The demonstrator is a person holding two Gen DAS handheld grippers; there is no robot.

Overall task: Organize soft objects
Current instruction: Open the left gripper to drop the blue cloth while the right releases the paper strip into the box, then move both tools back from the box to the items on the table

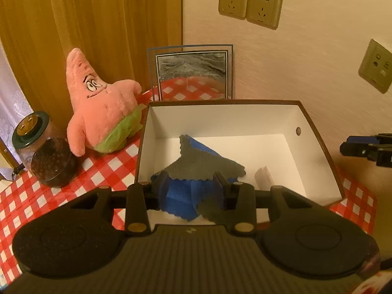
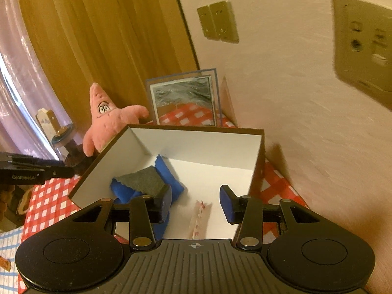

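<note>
cloth (image 1: 196,171) in box (image 1: 316,132); left gripper (image 1: 191,183) around it; right gripper (image 2: 196,202) parted, empty

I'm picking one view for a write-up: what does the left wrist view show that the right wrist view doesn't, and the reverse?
Only the left wrist view: the plush's green shorts and the hole in the box wall. Only the right wrist view: a blue-and-white checked cloth at the table's near corner. Both share the pink star plush, the white-lined box, the blue and grey cloth inside it, and the framed picture.

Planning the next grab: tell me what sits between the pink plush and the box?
Nothing: only checkered tablecloth between the plush and box, per the left wrist view.
</note>
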